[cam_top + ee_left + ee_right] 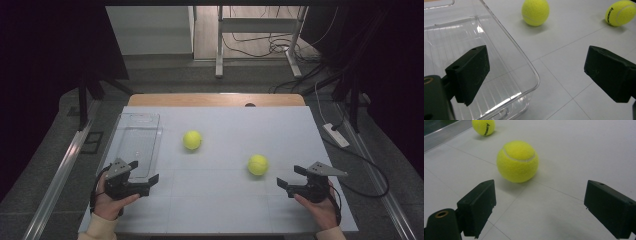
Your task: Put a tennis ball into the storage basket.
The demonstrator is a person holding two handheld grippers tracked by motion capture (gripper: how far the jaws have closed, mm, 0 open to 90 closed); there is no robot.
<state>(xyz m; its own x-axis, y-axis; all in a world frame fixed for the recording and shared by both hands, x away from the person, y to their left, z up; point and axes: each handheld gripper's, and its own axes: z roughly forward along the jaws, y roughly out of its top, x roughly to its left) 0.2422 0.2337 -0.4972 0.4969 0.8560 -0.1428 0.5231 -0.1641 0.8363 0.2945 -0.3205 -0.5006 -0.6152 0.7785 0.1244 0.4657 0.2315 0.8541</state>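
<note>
Left hand-held gripper (144,171) jaws apart over empty clear bin (131,120); right hand-held gripper (290,176) agape near tennis ball (258,164).

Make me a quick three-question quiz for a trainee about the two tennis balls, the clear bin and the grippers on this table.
1. True or false: the clear bin holds a ball.
2. Which gripper is nearer the bin?
3. How many tennis balls lie on the table? A one, B two, C three.

Key:
1. False; it is empty.
2. The left gripper; the right gripper faces the nearer ball.
3. B; the other ball lies farther back.
</note>
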